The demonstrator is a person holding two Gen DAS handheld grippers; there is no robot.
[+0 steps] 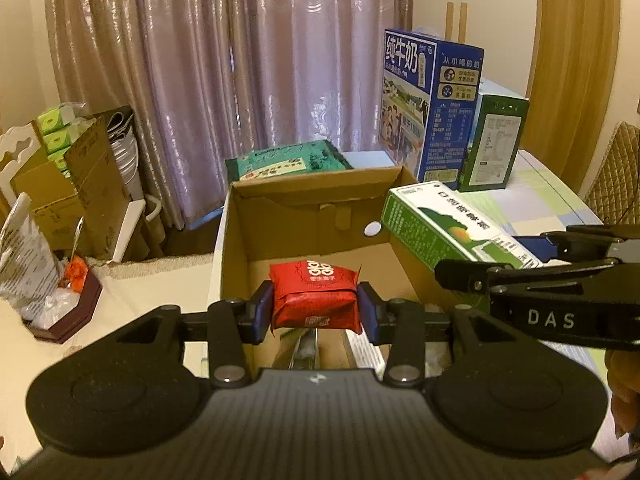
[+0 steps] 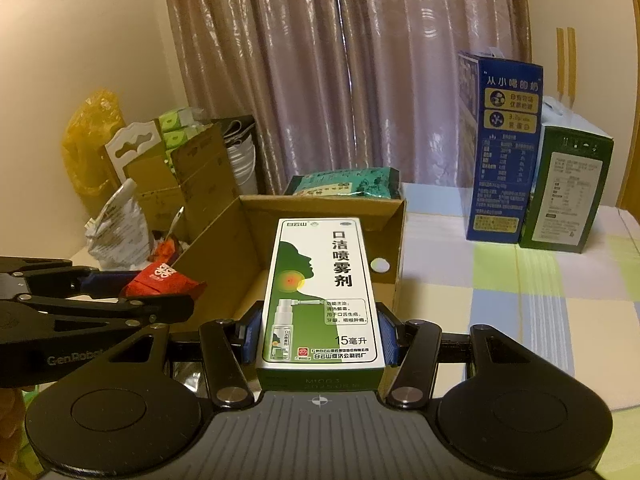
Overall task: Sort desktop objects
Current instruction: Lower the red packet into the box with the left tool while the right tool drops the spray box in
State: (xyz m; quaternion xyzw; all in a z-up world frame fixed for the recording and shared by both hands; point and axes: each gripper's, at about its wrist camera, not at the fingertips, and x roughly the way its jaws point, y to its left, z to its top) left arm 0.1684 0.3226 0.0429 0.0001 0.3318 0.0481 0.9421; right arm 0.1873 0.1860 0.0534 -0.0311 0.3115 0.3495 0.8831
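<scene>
My left gripper [image 1: 315, 308] is shut on a red snack packet [image 1: 314, 296] and holds it above the near end of an open cardboard box [image 1: 320, 196]. My right gripper [image 2: 319, 338] is shut on a green and white medicine spray box [image 2: 320, 296], held over the same cardboard box [image 2: 394, 240]. In the left wrist view the medicine box [image 1: 448, 228] and the right gripper's arm reach in from the right, over the box's right wall. In the right wrist view the red packet [image 2: 164, 278] shows at the left in the left gripper.
A tall blue milk carton [image 1: 428, 104] and a dark green carton [image 1: 494, 144] stand at the back right on a checked tablecloth [image 2: 520, 280]. A green tea bag [image 1: 288, 160] lies behind the box. Cardboard boxes [image 1: 76, 184] and a dark tray of clutter [image 1: 68, 312] stand at the left.
</scene>
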